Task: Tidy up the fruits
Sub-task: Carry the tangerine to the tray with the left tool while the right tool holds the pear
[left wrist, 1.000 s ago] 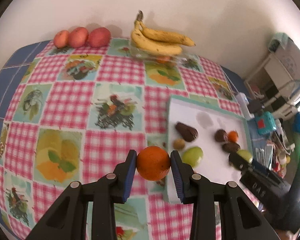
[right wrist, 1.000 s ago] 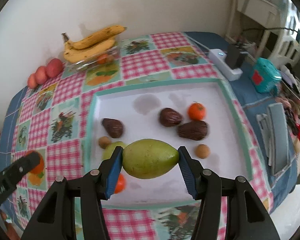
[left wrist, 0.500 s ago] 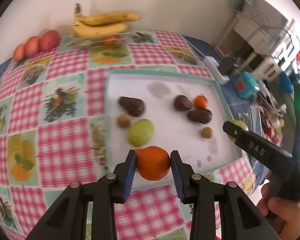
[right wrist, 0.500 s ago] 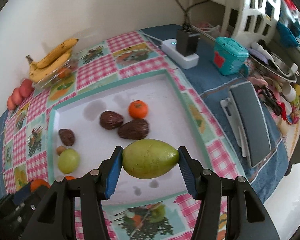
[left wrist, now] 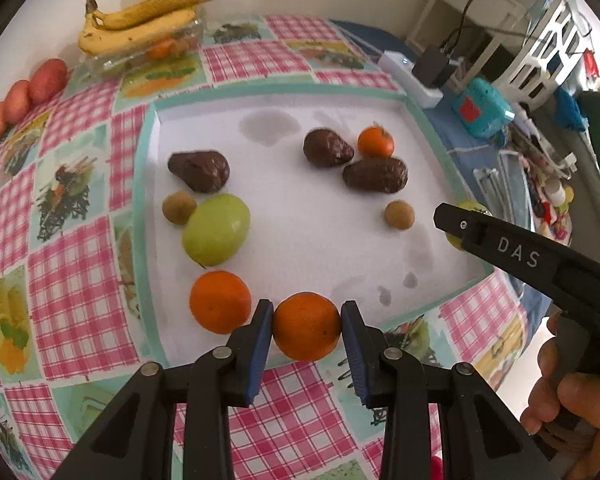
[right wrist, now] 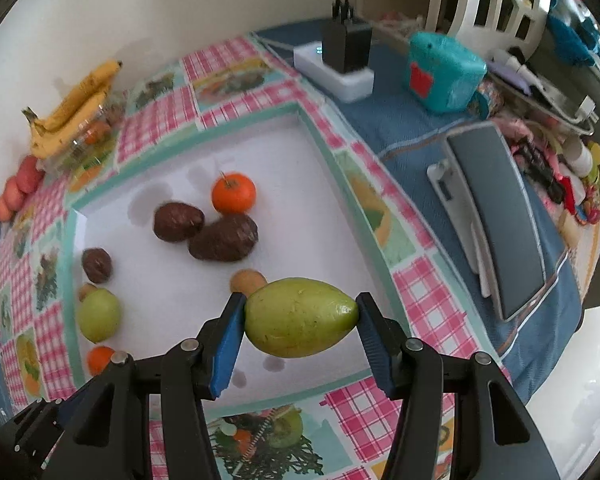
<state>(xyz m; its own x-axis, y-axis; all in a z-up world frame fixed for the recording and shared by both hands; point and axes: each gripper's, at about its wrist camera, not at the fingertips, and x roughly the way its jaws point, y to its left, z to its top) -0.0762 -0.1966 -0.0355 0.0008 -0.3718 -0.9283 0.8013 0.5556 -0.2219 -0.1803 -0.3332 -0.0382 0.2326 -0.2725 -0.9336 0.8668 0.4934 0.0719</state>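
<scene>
Both grippers swung right — now above white tray (left wrist: 156, 128).

Pink-checked tablecloth (left wrist: 80, 264), white tray (left wrist: 300, 216)

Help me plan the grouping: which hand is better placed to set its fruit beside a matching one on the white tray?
Left, probably. The left gripper holds a round orange over the white tray's near edge, right beside another loose orange. The right gripper's green mango hangs farther from the round green fruit.
</scene>
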